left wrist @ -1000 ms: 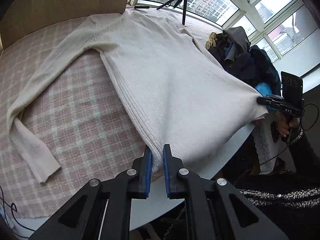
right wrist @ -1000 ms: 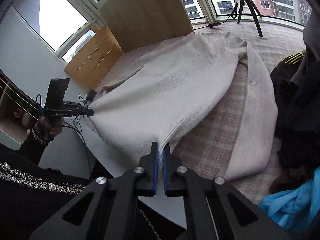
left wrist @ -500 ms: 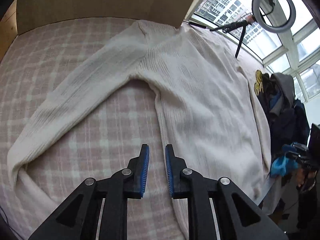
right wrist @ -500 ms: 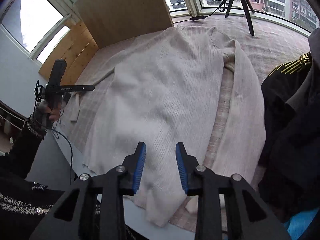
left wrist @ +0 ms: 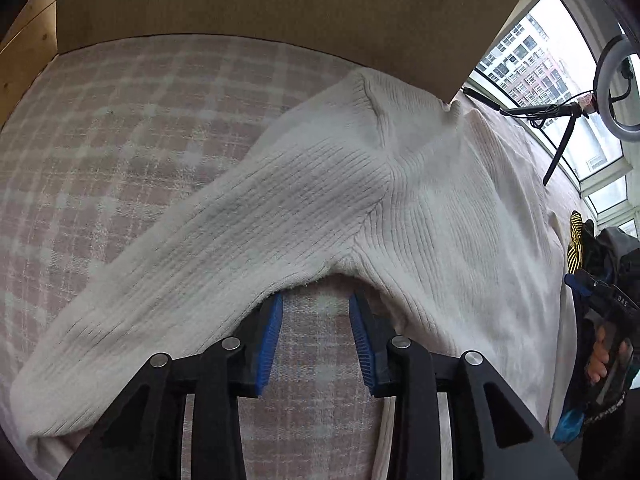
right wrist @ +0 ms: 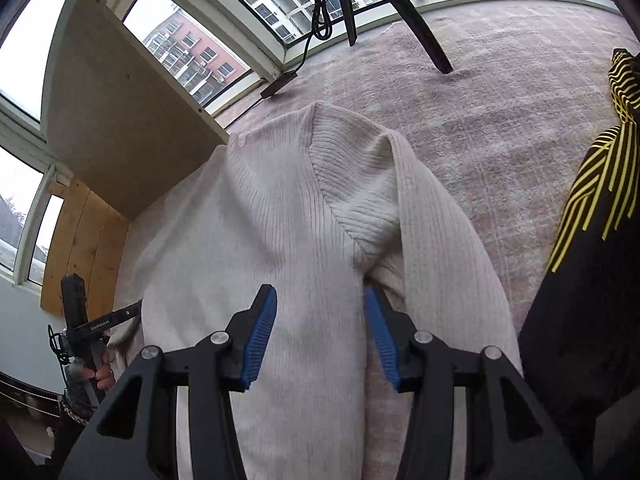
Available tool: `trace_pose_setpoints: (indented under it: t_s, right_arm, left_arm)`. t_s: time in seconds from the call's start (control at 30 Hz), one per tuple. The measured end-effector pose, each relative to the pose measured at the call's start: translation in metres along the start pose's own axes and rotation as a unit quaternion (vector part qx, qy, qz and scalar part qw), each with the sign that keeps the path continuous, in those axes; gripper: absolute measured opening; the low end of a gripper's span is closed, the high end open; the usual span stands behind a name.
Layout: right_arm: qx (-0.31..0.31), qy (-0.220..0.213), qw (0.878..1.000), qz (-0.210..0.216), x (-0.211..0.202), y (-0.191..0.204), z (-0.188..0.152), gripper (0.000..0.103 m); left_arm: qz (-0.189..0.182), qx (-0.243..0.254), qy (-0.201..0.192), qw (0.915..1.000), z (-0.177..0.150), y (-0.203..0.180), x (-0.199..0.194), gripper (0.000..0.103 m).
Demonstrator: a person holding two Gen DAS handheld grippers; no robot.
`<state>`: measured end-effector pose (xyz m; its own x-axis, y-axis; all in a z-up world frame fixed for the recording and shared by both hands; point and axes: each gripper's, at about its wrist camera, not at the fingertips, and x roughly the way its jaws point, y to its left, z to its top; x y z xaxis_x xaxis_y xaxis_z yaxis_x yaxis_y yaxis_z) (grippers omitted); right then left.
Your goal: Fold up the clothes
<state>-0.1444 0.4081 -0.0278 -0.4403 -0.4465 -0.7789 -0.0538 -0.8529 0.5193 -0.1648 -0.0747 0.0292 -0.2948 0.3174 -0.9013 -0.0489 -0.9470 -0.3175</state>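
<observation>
Both tools (left [left wrist: 316,300], right [right wrist: 320,296]) gape over the sweater [left wrist: 420,200].

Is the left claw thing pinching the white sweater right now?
No. The left gripper is open, its blue pads spread over bare checked cloth just below the sweater armpit.

Pink-and-white checked cloth [left wrist: 120,128] covers the work surface. Plain wooden board [left wrist: 280,4] stands at its far edge, lighter wood planks [right wrist: 80,248] beside it. Big windows [right wrist: 224,52] behind, daylight, apartment blocks outside (pink and white ones). Ring light [left wrist: 618,88] on a tripod [right wrist: 400,12] near the glass.
</observation>
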Motion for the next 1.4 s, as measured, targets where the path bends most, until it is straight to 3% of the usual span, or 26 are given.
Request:
trace_pose_setpoints:
  t_s: [0.2,0.23,0.27,0.33,0.47,0.53,0.6,0.77,0.87,0.97,1.03,1.1,1.2,1.33,1.37,1.4]
  right_arm:
    - [0.039,-0.006,0.999,0.021,0.019,-0.012,0.017,0.048]
    - [0.038,-0.010,0.999,0.016,0.020,-0.012,0.019,0.048]
    - [0.031,-0.016,0.999,-0.006,0.019,-0.010,0.020,0.047]
    - [0.005,-0.034,0.998,-0.054,0.010,-0.004,0.020,0.045]
    - [-0.010,-0.019,1.000,-0.022,-0.015,0.005,0.016,0.045]
    - [-0.018,-0.009,1.000,0.012,-0.034,0.012,0.006,0.045]
    - [-0.033,-0.002,0.999,0.040,-0.059,0.022,-0.010,0.046]
    - [-0.071,0.014,0.991,0.109,-0.120,0.046,-0.052,0.047]
    - [-0.094,0.019,0.986,0.139,-0.155,0.059,-0.079,0.055]
    - [-0.115,0.019,0.986,0.115,-0.168,0.063,-0.108,0.059]
    - [-0.122,0.028,0.988,0.090,-0.164,0.061,-0.126,0.059]
    - [-0.117,0.039,0.989,0.078,-0.155,0.056,-0.140,0.059]
    - [-0.098,0.065,0.989,0.085,-0.136,0.046,-0.157,0.059]
    - [-0.124,0.103,0.986,0.029,-0.110,0.040,-0.188,0.059]
    - [-0.124,0.112,0.986,0.021,-0.104,0.035,-0.195,0.059]
    - [-0.120,0.118,0.986,0.016,-0.100,0.030,-0.202,0.059]
  left_arm:
    - [-0.025,-0.049,-0.026,0.9981,0.011,0.015,-0.001,0.030]
    - [-0.007,-0.047,-0.036,0.9982,0.013,0.013,-0.001,0.023]
    - [0.025,-0.043,-0.052,0.9974,0.015,0.015,-0.004,0.004]
    - [0.033,-0.032,-0.050,0.9977,0.007,0.012,-0.010,0.003]
    - [0.010,-0.008,-0.020,0.9997,-0.018,0.003,-0.020,0.002]
    - [-0.002,0.003,-0.005,1.0000,-0.030,-0.002,-0.025,0.014]
    - [-0.014,0.015,0.010,0.9997,-0.042,-0.006,-0.030,0.043]
    - [-0.031,0.060,0.063,0.9957,-0.093,-0.036,-0.034,0.047]
    - [-0.022,0.075,0.091,0.9927,-0.125,-0.049,-0.029,0.047]
    - [-0.025,0.077,0.078,0.9937,-0.139,-0.054,-0.027,0.043]
    - [-0.036,0.068,0.071,0.9945,-0.143,-0.053,-0.024,0.004]
    - [-0.035,0.059,0.051,0.9963,-0.146,-0.044,-0.029,0.007]
    - [-0.049,-0.007,0.039,0.9980,-0.157,-0.010,-0.036,0.007]
    - [-0.047,-0.014,0.041,0.9980,-0.172,-0.011,-0.043,0.004]
    - [-0.054,-0.012,0.038,0.9977,-0.176,-0.015,-0.048,0.009]
    - [-0.061,-0.010,0.036,0.9974,-0.181,-0.019,-0.052,0.021]
